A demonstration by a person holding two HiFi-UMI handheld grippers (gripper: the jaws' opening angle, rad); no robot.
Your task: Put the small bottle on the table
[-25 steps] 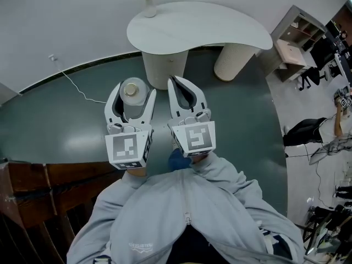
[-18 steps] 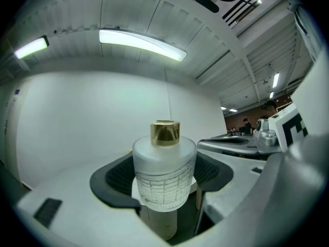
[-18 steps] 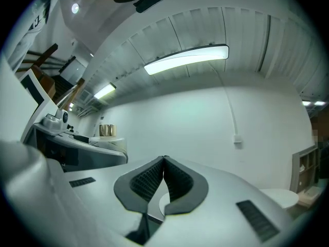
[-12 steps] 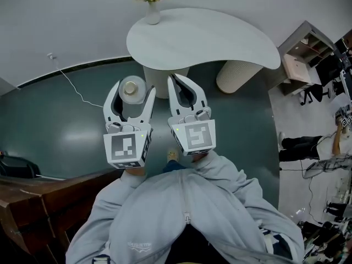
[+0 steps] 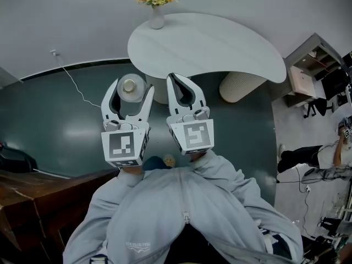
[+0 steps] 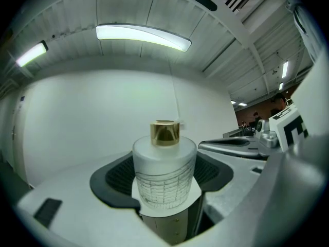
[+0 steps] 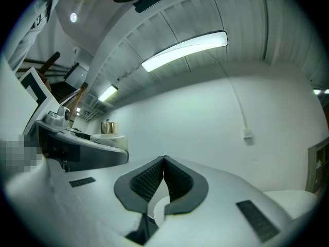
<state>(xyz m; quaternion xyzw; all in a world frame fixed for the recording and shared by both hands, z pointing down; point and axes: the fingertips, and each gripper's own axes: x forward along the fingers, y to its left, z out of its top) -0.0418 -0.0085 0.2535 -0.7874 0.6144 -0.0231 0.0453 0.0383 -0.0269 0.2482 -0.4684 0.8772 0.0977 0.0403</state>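
A small frosted white bottle point(image 5: 131, 88) with a gold cap sits upright between the jaws of my left gripper point(image 5: 131, 87), which is shut on it. In the left gripper view the bottle point(image 6: 164, 173) fills the gap between the dark pads, its gold cap on top. My right gripper point(image 5: 177, 81) is held beside it, shut with nothing between its tips point(image 7: 164, 160). The white kidney-shaped table point(image 5: 236, 51) lies just ahead of both grippers, above the dark floor. The bottle is short of the table's near edge.
A white vase with orange flowers point(image 5: 157, 10) stands at the table's far left edge. Two round pedestals point(image 5: 240, 86) carry the top. A white cable point(image 5: 69, 81) runs over the floor at the left. Dark wooden furniture point(image 5: 33, 191) is at lower left, shelves point(image 5: 308, 70) at right.
The view has shifted so the table and vase sit slightly lower and closer to the grippers. Both grippers keep their hold and pose; the wooden furniture has slid toward the lower left.
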